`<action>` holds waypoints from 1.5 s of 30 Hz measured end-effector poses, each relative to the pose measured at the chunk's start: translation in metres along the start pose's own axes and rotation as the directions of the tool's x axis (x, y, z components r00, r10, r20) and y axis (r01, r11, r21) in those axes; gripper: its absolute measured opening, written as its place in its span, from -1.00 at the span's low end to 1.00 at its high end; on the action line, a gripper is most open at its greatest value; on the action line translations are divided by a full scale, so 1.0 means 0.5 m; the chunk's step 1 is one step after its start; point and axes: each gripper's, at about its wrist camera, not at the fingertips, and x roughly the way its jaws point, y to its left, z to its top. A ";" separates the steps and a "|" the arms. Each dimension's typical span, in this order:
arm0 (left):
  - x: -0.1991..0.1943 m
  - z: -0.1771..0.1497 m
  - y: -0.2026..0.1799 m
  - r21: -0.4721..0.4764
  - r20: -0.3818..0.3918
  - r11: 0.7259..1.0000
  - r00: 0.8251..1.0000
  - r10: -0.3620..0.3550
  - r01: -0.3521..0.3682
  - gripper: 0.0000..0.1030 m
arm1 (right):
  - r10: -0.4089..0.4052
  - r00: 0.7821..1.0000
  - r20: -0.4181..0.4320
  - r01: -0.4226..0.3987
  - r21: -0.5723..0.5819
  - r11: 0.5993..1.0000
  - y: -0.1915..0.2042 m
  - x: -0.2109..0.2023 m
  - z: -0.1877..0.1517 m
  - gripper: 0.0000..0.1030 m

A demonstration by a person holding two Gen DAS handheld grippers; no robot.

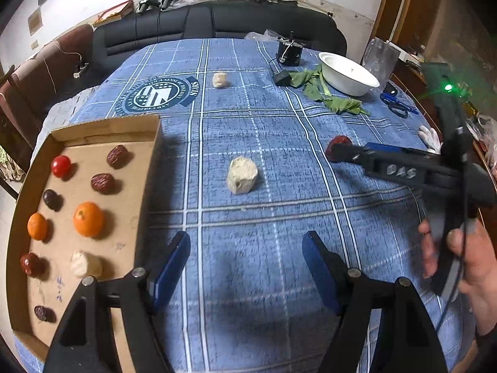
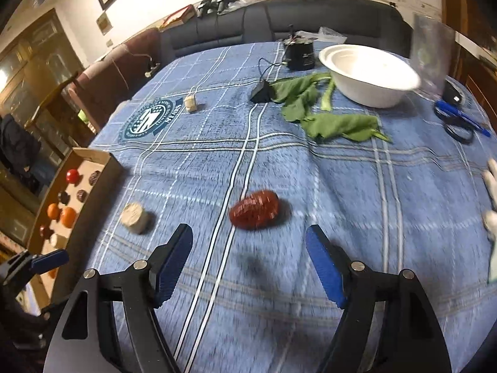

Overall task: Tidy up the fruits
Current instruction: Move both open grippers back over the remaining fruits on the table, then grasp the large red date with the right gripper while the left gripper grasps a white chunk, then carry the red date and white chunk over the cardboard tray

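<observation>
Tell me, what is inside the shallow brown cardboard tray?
In the shallow brown cardboard tray: a red cherry tomato, two oranges, six dark dates and a pale peeled piece. The left gripper covers its near corner.

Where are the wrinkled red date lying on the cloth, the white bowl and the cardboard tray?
wrinkled red date (image 2: 254,209), right wrist view, middle of its skin.
white bowl (image 2: 369,93), right wrist view, outer wall.
cardboard tray (image 1: 124,124), left wrist view, far rim.

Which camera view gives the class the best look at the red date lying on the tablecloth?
The right wrist view: the red date lies whole and close ahead of the open right gripper. In the left wrist view, the right gripper's finger covers most of it.
</observation>
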 end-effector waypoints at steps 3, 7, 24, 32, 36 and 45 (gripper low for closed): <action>0.016 0.016 -0.002 -0.014 -0.011 1.000 1.000 -0.007 0.007 0.50 | -0.029 0.999 -0.021 0.029 -0.033 0.999 0.005 0.036 0.010 0.46; 0.040 0.039 -0.005 -0.035 -0.020 0.999 1.000 -0.016 0.015 0.50 | -0.091 0.996 -0.015 0.090 -0.071 0.993 0.006 0.061 0.011 0.02; 0.137 0.084 0.001 -0.052 0.003 0.998 1.000 -0.029 0.030 -0.32 | 0.019 1.000 0.020 -0.020 0.024 1.000 -0.044 -0.019 -0.036 -0.14; 0.101 0.049 -0.007 -0.045 0.004 0.993 0.994 -0.113 0.113 -0.32 | -0.026 0.999 0.045 0.025 0.008 1.000 -0.032 -0.063 -0.059 -0.13; 0.065 0.023 -0.015 -0.034 0.014 0.987 0.987 -0.158 0.158 -0.32 | -0.046 0.998 0.051 0.047 -0.013 0.999 -0.014 -0.089 -0.075 -0.13; -0.017 -0.032 -0.014 0.011 0.047 0.983 0.982 -0.181 0.181 -0.32 | -0.077 0.997 0.019 0.078 -0.058 0.995 0.046 -0.126 -0.154 -0.13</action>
